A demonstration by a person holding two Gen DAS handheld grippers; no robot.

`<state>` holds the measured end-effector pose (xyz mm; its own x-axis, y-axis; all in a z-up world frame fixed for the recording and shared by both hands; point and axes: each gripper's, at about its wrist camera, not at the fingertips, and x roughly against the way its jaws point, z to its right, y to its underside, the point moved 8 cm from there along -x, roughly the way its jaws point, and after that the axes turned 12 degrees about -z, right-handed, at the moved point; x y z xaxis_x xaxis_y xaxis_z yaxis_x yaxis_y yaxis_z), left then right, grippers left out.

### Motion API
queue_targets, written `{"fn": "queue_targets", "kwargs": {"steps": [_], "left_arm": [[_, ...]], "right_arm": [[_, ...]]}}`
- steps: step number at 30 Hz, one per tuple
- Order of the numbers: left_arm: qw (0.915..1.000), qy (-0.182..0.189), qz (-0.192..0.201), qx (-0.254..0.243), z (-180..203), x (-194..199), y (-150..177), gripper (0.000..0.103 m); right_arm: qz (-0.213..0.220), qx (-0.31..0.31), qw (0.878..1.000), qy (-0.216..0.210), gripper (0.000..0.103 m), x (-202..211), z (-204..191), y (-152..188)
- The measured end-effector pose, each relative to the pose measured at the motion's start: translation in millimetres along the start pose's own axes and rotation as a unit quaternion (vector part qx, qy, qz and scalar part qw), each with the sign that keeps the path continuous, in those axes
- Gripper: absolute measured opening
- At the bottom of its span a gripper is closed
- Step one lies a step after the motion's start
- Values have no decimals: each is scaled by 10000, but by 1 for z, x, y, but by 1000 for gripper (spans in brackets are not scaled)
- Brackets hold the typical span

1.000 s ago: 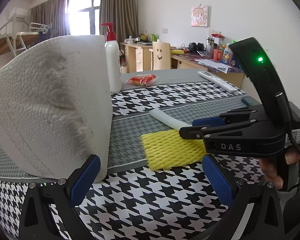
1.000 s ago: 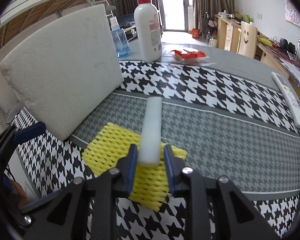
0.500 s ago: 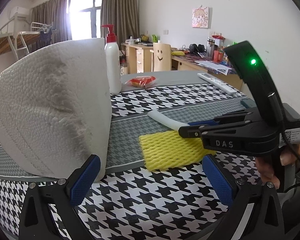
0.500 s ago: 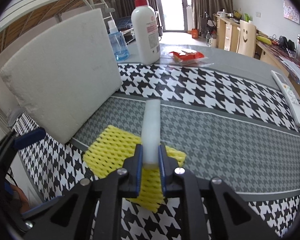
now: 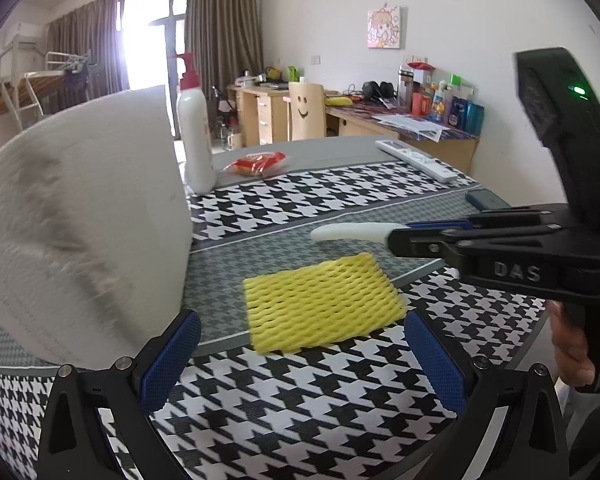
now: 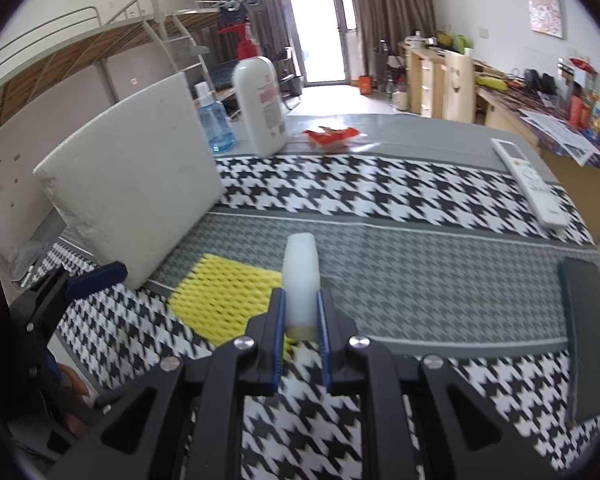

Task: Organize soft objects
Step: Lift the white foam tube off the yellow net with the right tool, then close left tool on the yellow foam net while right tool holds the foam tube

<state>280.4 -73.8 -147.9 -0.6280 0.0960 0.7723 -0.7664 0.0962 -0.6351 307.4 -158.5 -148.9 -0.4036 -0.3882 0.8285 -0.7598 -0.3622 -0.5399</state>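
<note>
Only just started I think: right tool [image 6: 300,320] has clamped the white foam stick [image 6: 300,268] and holds it just above the yellow foam net [image 5: 320,300], left tool [image 5: 300,356] open and empty, white foam board [image 5: 80,220] beside the net apparently untouched.

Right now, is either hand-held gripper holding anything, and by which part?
The right hand-held gripper is clamped on the near end of the white foam strip, lifted off the table. The left hand-held gripper is open, holding nothing.

White foam slab [image 6: 128,184] walls the left; grey cloth strip [image 6: 440,264] lies open rightward.
</note>
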Motion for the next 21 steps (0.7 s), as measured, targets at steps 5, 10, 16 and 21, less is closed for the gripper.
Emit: {"fn": "queue_targets", "kwargs": {"steps": [5, 10, 16, 21], "left_arm": [[10000, 14, -40, 0, 4, -8, -3, 102], [9998, 22, -173, 14, 8, -19, -5, 102], [9993, 92, -347, 75, 8, -27, -8, 102], [9990, 44, -435, 136, 7, -33, -11, 102]], "right_arm": [[-63, -245, 9995, 178, 19, 4, 21, 20], [-243, -353, 9988, 251, 19, -3, 29, 33], [-271, -309, 9987, 291, 25, -5, 31, 39], [-241, -307, 9987, 329, 35, -4, 32, 41]]}}
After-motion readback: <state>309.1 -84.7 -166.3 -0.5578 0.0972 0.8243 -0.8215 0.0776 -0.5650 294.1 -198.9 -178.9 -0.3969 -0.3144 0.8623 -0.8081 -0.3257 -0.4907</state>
